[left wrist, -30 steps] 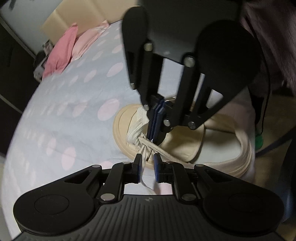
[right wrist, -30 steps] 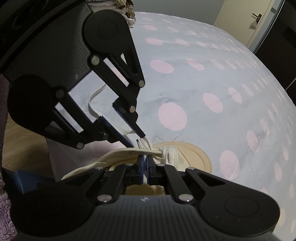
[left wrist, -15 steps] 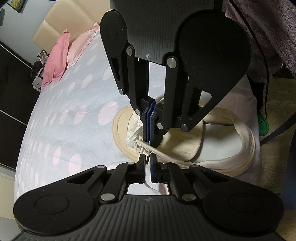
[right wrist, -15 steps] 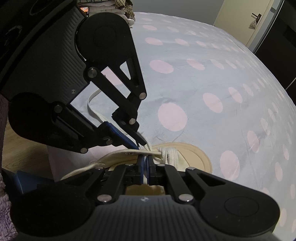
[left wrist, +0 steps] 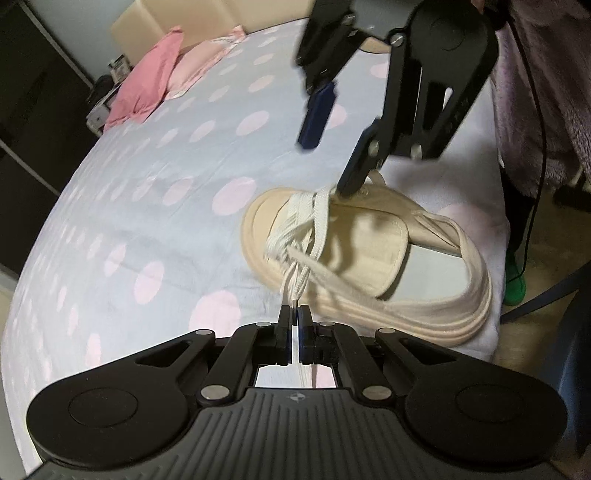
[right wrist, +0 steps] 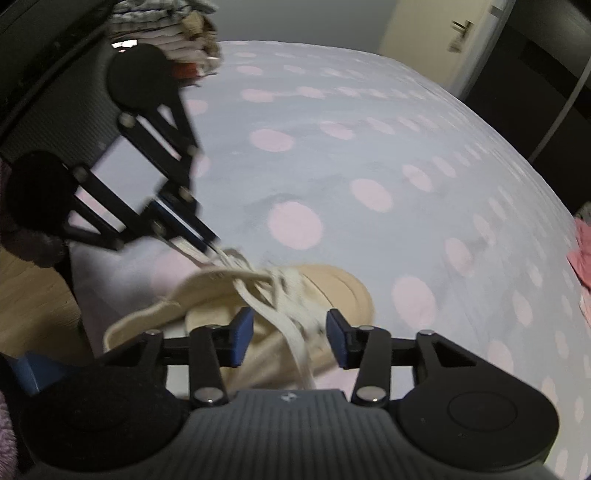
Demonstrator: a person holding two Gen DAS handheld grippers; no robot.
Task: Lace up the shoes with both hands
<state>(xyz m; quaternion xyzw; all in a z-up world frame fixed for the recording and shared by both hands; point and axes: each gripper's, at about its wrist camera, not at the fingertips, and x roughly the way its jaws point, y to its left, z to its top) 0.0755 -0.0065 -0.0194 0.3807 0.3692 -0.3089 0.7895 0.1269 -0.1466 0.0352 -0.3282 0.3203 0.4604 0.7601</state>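
Note:
A cream canvas shoe (left wrist: 373,254) with white laces lies on its side on a dotted bedsheet (left wrist: 147,206); it also shows in the right wrist view (right wrist: 332,291). My left gripper (left wrist: 294,314) is shut on a white lace (left wrist: 295,284) pulled out from the shoe's eyelets. My right gripper (right wrist: 290,338) is open, its blue pads wide apart above the shoe, with a flat lace (right wrist: 295,339) running loose between them. In the left wrist view the right gripper (left wrist: 332,147) hovers above the shoe's toe.
Pink pillows (left wrist: 155,81) lie at the far end of the bed. A purple fuzzy garment (left wrist: 546,92) hangs at the right. The bed edge and wooden floor (right wrist: 33,295) are beside the shoe. Folded clothes (right wrist: 170,33) sit at the back.
My right gripper has opened, let go of the lace and lifted away. My left gripper has shut on the lace end and pulled it back from the shoe.

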